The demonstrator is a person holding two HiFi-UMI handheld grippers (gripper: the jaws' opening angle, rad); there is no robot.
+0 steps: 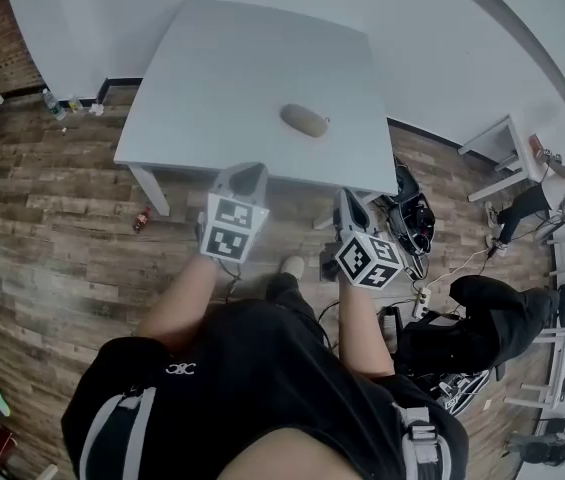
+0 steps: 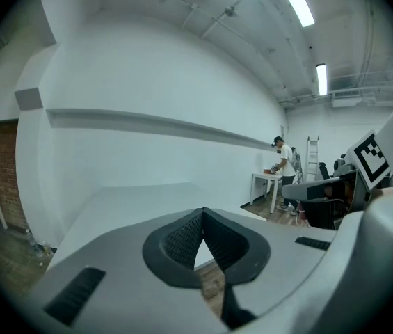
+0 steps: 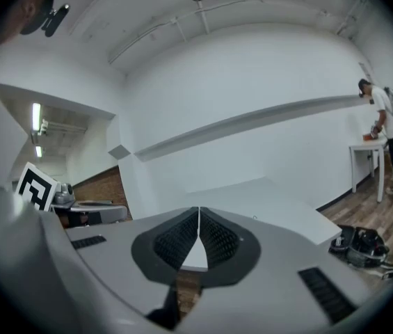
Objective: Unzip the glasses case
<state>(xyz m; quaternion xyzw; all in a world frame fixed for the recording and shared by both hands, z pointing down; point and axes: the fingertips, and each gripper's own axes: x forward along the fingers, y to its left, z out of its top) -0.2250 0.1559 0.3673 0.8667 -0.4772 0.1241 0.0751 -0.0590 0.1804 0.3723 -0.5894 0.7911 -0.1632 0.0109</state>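
You're holding the left gripper [image 1: 247, 170] and right gripper [image 1: 347, 201] short of the table [image 1: 212, 68], jaws together and empty; the glasses case [image 1: 304, 120] is sitting untouched, likely unzipping not begun.

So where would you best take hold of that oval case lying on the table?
Probably across its narrow width, coming from the near edge of the table. The glasses case lies flat with its long axis roughly left to right in the head view, so jaws fit the short way. The left gripper and right gripper, both shut, must open first.

Taupe glasses case [image 1: 304, 120] (pale grey table [image 1: 212, 68]).
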